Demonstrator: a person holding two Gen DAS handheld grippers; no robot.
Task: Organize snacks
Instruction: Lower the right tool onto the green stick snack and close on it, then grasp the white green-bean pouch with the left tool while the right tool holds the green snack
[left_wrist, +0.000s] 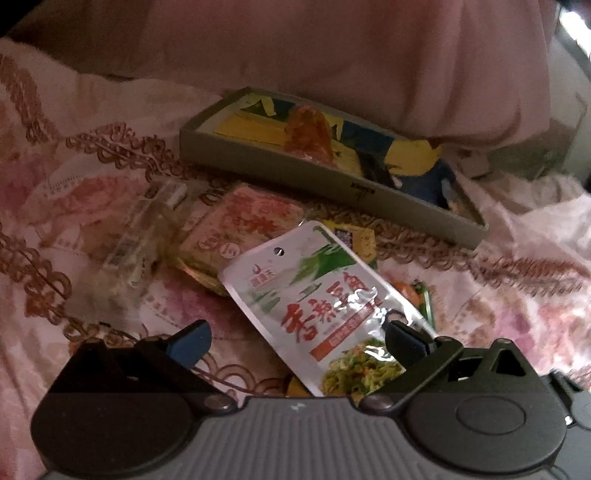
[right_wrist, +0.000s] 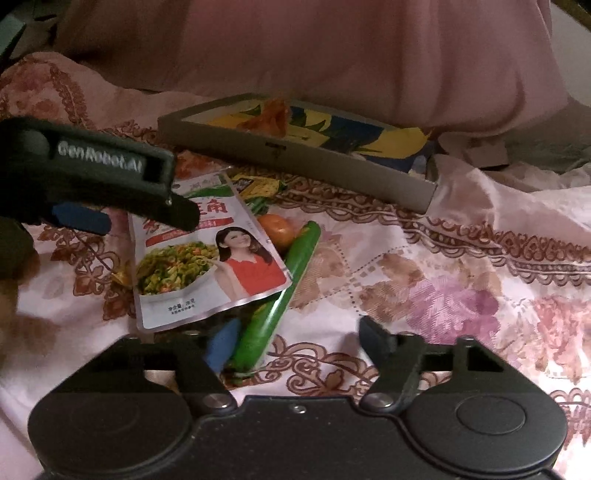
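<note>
A silver snack pouch (left_wrist: 314, 299) with red lettering lies on a heap of snacks on the floral bedspread. My left gripper (left_wrist: 295, 341) is open, with its jaws either side of the pouch's lower part. It also shows in the right wrist view (right_wrist: 147, 214), over the same pouch (right_wrist: 207, 266). A pink packet (left_wrist: 243, 225) and a clear wrapper (left_wrist: 144, 229) lie beside it. A green tube snack (right_wrist: 280, 291) and an orange snack (right_wrist: 279, 229) lie under it. My right gripper (right_wrist: 297, 345) is open and empty, near the green tube's end. A grey tray (left_wrist: 280, 162) behind holds an orange packet (left_wrist: 306, 133).
The tray also shows in the right wrist view (right_wrist: 295, 158), with a yellow and blue printed lining. A large pink pillow (left_wrist: 369, 62) rises behind it. Rumpled bedspread (right_wrist: 461, 295) stretches to the right.
</note>
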